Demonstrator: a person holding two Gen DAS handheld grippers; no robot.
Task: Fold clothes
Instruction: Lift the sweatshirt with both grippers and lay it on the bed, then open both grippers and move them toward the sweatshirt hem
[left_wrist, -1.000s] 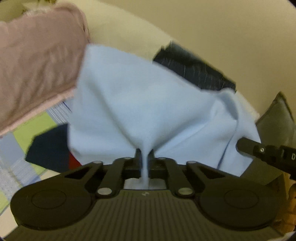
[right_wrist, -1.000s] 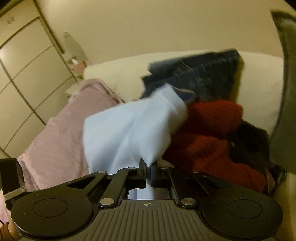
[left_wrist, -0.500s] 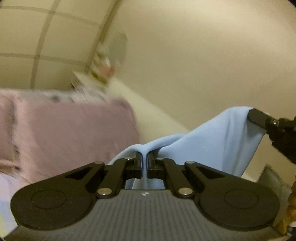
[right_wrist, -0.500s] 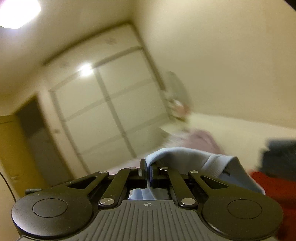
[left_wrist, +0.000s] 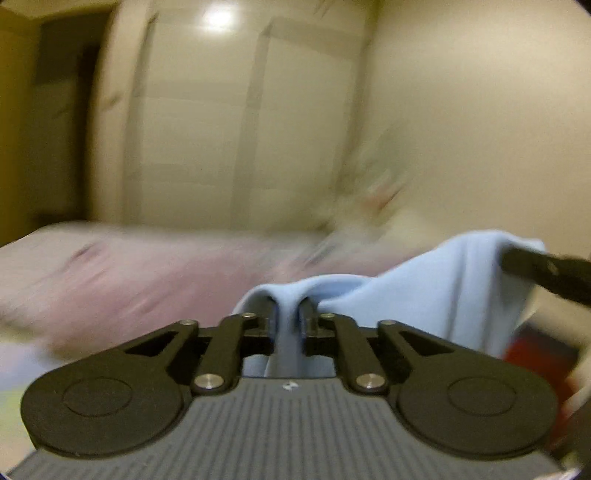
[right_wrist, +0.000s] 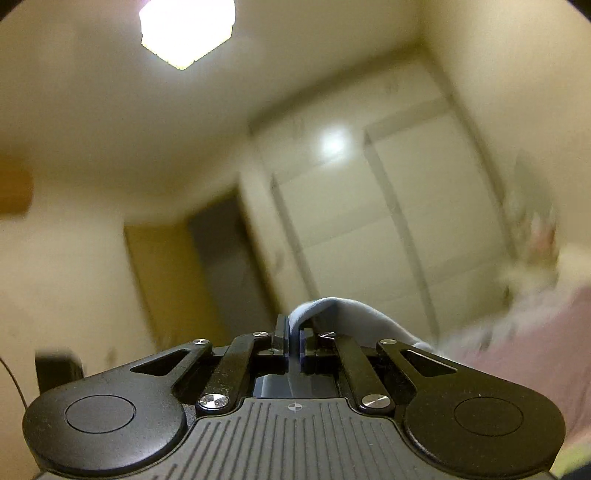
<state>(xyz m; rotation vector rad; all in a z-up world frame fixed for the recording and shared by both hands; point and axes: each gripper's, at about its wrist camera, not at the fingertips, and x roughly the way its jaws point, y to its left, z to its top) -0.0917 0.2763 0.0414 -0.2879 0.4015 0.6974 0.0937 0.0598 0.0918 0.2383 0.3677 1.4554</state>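
Both grippers apparently pinch the light-blue garment (left_wrist: 424, 291).

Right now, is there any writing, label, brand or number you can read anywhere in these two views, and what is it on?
No readable words or numbers in either view.
Left gripper: a small pale mark on its ribbed grey body, too small and blurred to read.
Right gripper: a small crosshair circle on its body, a symbol, no text.
Light blue cloth, wardrobe doors: no print visible.
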